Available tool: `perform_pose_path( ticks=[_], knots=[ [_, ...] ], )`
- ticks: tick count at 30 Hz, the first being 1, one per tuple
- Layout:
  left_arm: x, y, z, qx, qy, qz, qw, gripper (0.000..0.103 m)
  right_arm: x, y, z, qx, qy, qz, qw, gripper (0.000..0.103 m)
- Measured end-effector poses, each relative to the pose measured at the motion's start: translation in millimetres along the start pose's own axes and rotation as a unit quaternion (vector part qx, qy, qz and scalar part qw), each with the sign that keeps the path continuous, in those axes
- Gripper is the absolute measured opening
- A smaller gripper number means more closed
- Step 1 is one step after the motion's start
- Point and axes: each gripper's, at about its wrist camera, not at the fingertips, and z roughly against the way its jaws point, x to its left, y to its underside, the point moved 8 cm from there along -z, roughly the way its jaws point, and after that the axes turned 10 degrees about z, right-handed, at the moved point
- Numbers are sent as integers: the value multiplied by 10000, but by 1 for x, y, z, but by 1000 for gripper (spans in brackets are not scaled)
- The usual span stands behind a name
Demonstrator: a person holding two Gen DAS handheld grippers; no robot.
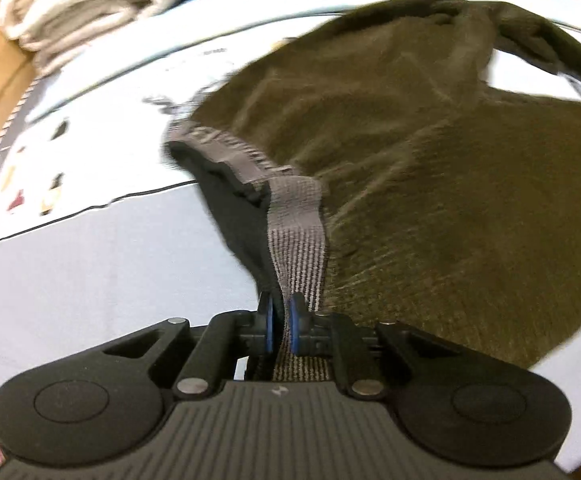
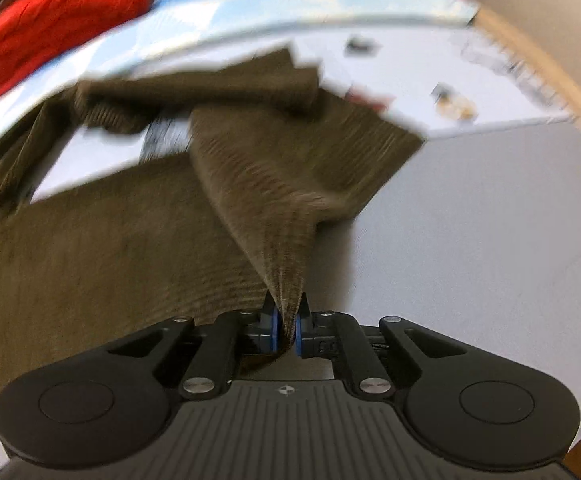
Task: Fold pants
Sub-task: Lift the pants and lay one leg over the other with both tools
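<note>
The left gripper (image 1: 281, 326) fingers are closed on the grey waistband (image 1: 296, 216) of the olive pants (image 1: 430, 168). The right gripper (image 2: 286, 330) fingers pinch a lifted fold of a leg. The pants lie spread on the light sheet (image 1: 102, 264), both grippers low at its near edge.

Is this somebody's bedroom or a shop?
Probably a bedroom at home. The olive pants lie on a bed sheet with little printed pictures, beside a folded cream cloth and something red, like laundry. Both grippers pinch the pants.
</note>
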Motion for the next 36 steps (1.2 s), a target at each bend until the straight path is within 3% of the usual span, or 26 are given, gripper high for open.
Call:
perform_pose_path(
  ticks=[2, 4, 7, 9, 13, 17, 24, 31, 32, 33, 36],
  knots=[
    [20, 4, -2, 2, -272, 293, 9992, 8, 14, 16, 0, 291, -576, 333, 9974, 7],
    [34, 10, -5, 139, -342, 686, 9970, 8, 23, 22, 10, 236, -1080, 535, 9924, 9],
    [42, 8, -5, 277, -178, 1315, 9908, 10, 6, 16, 33, -156, -1853, -8, 9826, 18],
    [42, 7, -5, 345, -200, 1469, 9883, 13, -17, 11, 46, -519, -2056, -453, 9762, 25],
    [42, -5, -18, 588, 71, 2000, 9780, 51, -92, 9, 53, -1148, -1237, -1762, 9698, 31],
    [44, -5, -24, 716, 164, 2219, 9723, 62, -133, 14, 33, -1070, -624, -2648, 9563, 33],
    [52, 1, -33, 876, 97, 2292, 9694, 64, -127, -15, -18, -874, -397, -2699, 9581, 34],
    [59, 3, -48, 1149, 382, 2300, 9656, 65, -130, -37, -47, -889, -1, -2485, 9645, 34],
    [60, 3, -50, 1172, 405, 2313, 9649, 65, -129, -39, -48, -891, 49, -2479, 9647, 26],
    [60, 3, -51, 1193, 422, 2328, 9642, 65, -129, -41, -49, -870, 128, -2467, 9651, 12],
    [57, 2, -52, 1146, 443, 2200, 9677, 58, -130, -44, -46, -953, 215, -2534, 9624, 8]
  ],
)
